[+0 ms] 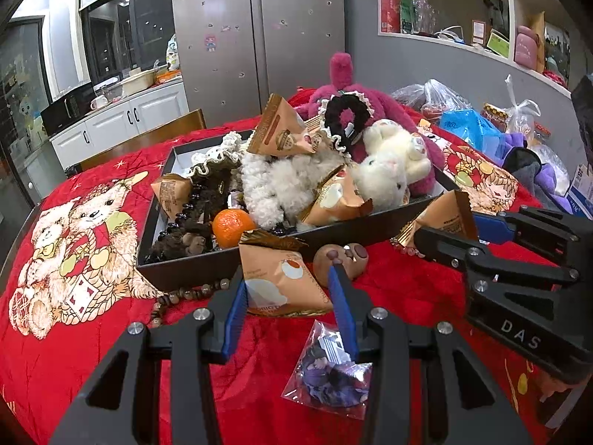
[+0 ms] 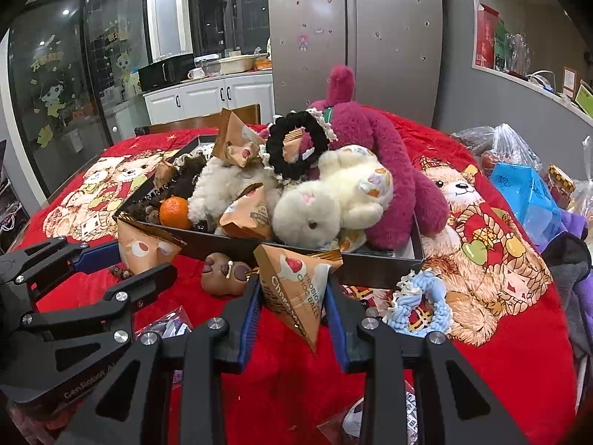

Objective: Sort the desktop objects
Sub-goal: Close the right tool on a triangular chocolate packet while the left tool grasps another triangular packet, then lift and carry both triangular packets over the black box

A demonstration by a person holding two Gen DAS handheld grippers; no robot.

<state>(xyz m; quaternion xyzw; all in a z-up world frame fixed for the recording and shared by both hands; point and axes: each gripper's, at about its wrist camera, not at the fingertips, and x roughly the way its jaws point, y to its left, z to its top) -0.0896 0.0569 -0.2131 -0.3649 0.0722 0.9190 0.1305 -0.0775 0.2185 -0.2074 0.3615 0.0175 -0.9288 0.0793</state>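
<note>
On the red teddy-bear blanket (image 1: 92,333), just in front of the dark tray (image 1: 229,263), both grippers work at triangular snack pouches. The left gripper (image 1: 287,289) has its blue-padded jaws on either side of a tan pouch (image 1: 281,282) that lies on the blanket against the tray's near wall; whether the pads press it cannot be told. At 6 o'clock in the left wrist view a clear bag of purple items (image 1: 331,369) lies between the gripper's arms, and a brown squishy toy (image 1: 341,259) sits just at 1 o'clock of the pouch. The right gripper (image 2: 291,306) clamps a "Choc Balls" pouch (image 2: 292,289), its point hanging downward between the blue pads. A light blue scrunchie (image 2: 418,307) lies at 3 o'clock of it. The tray is heaped: a mandarin (image 1: 232,227) near the front wall, a curly white plush (image 1: 278,181), a white rabbit plush (image 2: 333,200), a black scrunchie (image 2: 298,148), more pouches, and a magenta plush (image 2: 378,155) draped over the far right corner.
</note>
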